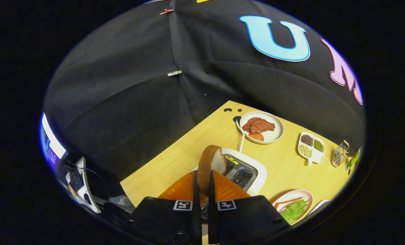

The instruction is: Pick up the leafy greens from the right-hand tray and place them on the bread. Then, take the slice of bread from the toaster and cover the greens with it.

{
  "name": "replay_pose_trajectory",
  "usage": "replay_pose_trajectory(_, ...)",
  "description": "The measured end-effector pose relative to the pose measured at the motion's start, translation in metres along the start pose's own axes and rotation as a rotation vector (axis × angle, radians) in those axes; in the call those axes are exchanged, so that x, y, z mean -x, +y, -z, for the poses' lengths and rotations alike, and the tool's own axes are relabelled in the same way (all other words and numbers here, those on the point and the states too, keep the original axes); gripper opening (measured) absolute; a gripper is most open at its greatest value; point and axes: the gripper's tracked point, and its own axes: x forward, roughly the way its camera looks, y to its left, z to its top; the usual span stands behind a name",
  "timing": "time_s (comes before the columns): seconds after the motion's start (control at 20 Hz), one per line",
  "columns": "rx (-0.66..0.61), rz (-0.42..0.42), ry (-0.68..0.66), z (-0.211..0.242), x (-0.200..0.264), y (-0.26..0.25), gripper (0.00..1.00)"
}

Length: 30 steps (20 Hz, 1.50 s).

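With the slice of bread (210,162) pinched edgewise between both fingers, the gripper (202,190) hangs above the toaster (248,172), jaws pressed on the slice. The leafy greens (294,211) lie on bread on a plate (307,195), near the fingers and to their right, so the covering step appears in hand. To do it well, carry the slice level over the plate, lower it flat, square it with the bread beneath, then release.

Plate (307,196) and greens (294,211) partly cut off
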Motion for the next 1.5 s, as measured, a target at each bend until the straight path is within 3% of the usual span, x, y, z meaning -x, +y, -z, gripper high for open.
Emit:
replay_pose_trajectory(0.45,-0.058,0.015,-0.128,-0.041,0.063,-0.039,0.11)
replay_pose_trajectory(0.7,-0.119,0.055,-0.162,-0.044,0.099,-0.089,0.11)
replay_pose_trajectory(1.05,-0.263,0.151,-0.102,0.015,0.125,-0.18,0.11)
replay_pose_trajectory(1.3,-0.381,0.134,-0.044,0.058,0.12,-0.205,0.11)
replay_pose_trajectory(1.5,-0.382,0.141,0.001,0.085,0.111,-0.223,0.11)
